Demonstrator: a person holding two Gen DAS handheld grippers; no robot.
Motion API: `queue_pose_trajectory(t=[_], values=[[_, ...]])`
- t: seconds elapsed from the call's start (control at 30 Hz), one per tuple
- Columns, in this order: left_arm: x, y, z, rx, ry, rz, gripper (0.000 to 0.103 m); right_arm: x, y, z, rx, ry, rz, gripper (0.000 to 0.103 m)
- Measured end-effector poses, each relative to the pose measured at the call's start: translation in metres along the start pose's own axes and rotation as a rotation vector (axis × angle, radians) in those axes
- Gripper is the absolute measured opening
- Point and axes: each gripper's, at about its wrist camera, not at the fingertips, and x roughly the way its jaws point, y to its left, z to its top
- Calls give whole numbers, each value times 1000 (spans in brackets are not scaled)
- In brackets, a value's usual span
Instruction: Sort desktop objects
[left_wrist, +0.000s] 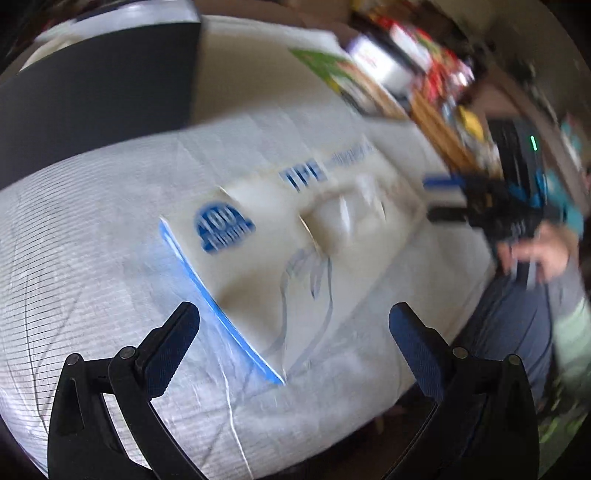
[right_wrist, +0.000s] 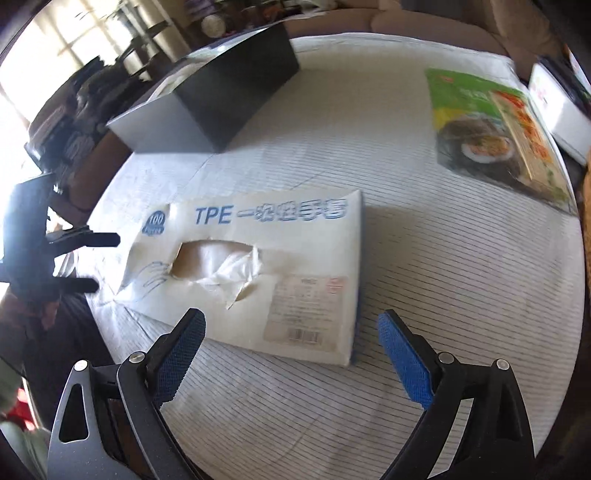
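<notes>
Left wrist view: glove box (left_wrist: 295, 236) print blurred

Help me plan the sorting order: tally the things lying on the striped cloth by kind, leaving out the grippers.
Glove box (white, blue print, torn opening): 1
Dark storage box: 1
Green food packet: 1
Total: 3
The white box past the packet seems to sit off the cloth, so it is not counted.

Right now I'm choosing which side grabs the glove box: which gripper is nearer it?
Right, marginally. The right gripper hovers open at the glove box's near edge; the left gripper hovers open just off its blue end.
</notes>
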Motion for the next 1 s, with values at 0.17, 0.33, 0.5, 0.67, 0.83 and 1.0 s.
queue_pose_trajectory(t=[0.17,0.33,0.5,0.67,0.83,1.0], values=[[18,-16,-13,102,56,77,103,30,7,-4,-104,105,-67,97],[21,3,-11,26,33,186,103,32,10,-1,-107,74,-45,96],[4,34,-12,-106,-36,161,103,28,28,-8,-151,77,153,94],[11,29,-8,-25,3,176,103,29,25,-4,-145,64,70,94],[16,19,-5,33,19,170,103,40,36,-1,-213,76,36,94],[15,22,-6,39,0,179,103,42,42,-9,-285,65,-55,90]])
